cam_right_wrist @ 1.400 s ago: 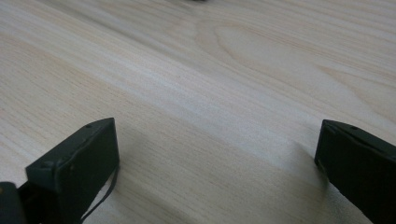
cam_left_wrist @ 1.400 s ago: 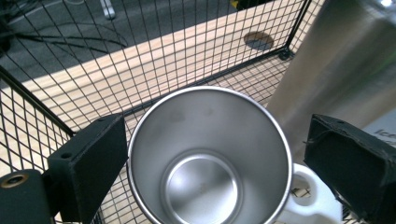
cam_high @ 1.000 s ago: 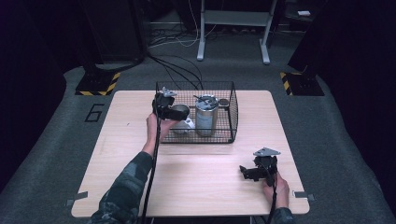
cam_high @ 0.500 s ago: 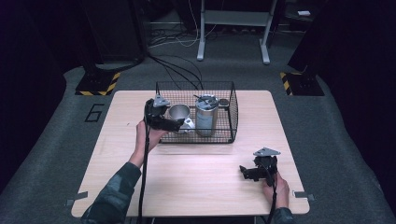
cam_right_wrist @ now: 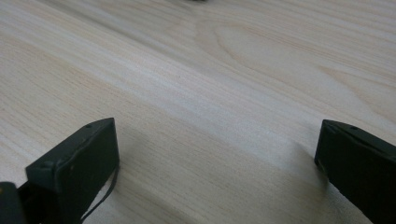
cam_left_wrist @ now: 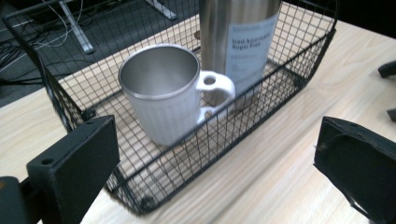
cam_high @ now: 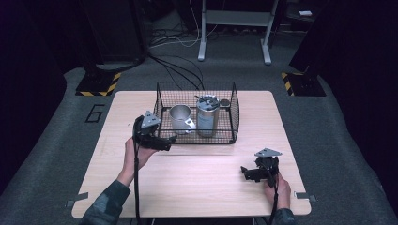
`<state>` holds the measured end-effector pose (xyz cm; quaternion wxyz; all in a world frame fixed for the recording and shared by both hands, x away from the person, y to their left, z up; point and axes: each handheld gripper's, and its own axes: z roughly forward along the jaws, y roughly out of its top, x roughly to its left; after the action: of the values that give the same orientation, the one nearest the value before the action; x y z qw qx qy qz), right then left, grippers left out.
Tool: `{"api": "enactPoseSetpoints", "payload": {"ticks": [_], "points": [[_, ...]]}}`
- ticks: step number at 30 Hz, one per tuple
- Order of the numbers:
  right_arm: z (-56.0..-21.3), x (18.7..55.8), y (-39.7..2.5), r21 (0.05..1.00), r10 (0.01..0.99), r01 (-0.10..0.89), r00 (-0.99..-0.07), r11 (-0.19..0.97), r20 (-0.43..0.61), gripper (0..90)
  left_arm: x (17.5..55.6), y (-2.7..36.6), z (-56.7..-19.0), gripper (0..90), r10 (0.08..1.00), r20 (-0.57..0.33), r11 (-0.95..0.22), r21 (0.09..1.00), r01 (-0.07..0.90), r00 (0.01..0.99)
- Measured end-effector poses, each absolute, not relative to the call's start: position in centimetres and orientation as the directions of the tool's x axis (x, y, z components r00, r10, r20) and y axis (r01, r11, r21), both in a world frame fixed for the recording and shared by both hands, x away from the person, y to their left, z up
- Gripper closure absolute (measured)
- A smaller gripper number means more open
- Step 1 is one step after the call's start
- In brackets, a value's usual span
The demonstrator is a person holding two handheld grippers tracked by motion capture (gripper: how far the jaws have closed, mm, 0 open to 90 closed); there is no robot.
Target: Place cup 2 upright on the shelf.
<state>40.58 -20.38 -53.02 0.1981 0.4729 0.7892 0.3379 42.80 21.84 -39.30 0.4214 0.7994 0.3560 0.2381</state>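
Note:
A black wire basket [cam_high: 232, 112] [cam_left_wrist: 70, 109] stands at the back middle of the wooden table [cam_high: 141, 197]. Inside it are a white mug [cam_high: 180, 119] [cam_left_wrist: 166, 100] with a steel inside, and a tall steel tumbler [cam_high: 207, 116] [cam_left_wrist: 245, 42] with a label to its right. My left gripper [cam_high: 168, 141] [cam_left_wrist: 219, 172] is open, outside the basket's front left corner, nothing between its jaws. My right gripper [cam_high: 248, 174] [cam_right_wrist: 219, 168] stands open low over bare wood at the front right.
A small dark round object [cam_high: 225, 102] lies at the basket's back right corner. Beyond the table are grey carpet, cables [cam_high: 173, 65], a desk frame [cam_high: 234, 28] and yellow-black striped feet [cam_high: 98, 84].
My left gripper has drawn back out of the basket toward the front left, leaving the mug standing inside. The right gripper has not moved.

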Motion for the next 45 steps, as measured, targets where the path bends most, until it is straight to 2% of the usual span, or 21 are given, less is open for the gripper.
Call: {"api": "enactPoseSetpoints", "payload": {"ticks": [12,24,29,38,45], "points": [[-53.0,40.6,-20.4,0.721,0.881,0.613,-0.473,0.322,0.009,0.0,39.0,25.6,-43.7,0.2,0.797,0.088,-0.402,0.816,0.415,0.597],[-53.0,40.6,-20.4,0.721,0.881,0.613,-0.473,0.322,0.009,0.0,36.4,30.0,-49.6,0.1,0.862,0.025,-0.343,0.764,0.546,0.507],[-53.0,40.6,-20.4,0.719,0.878,0.609,-0.479,0.334,-0.002,0.0,36.0,32.7,-51.7,0.1,0.905,-0.002,-0.283,0.744,0.605,0.425],[-53.0,40.6,-20.4,0.720,0.878,0.610,-0.478,0.330,0.003,0.0,36.6,35.3,-53.2,0.1,0.935,-0.005,-0.239,0.731,0.640,0.355],[-53.0,40.6,-20.4,0.721,0.880,0.612,-0.476,0.326,0.006,0.0,36.7,35.6,-53.2,0.0,0.935,0.002,-0.248,0.722,0.646,0.356]]}}
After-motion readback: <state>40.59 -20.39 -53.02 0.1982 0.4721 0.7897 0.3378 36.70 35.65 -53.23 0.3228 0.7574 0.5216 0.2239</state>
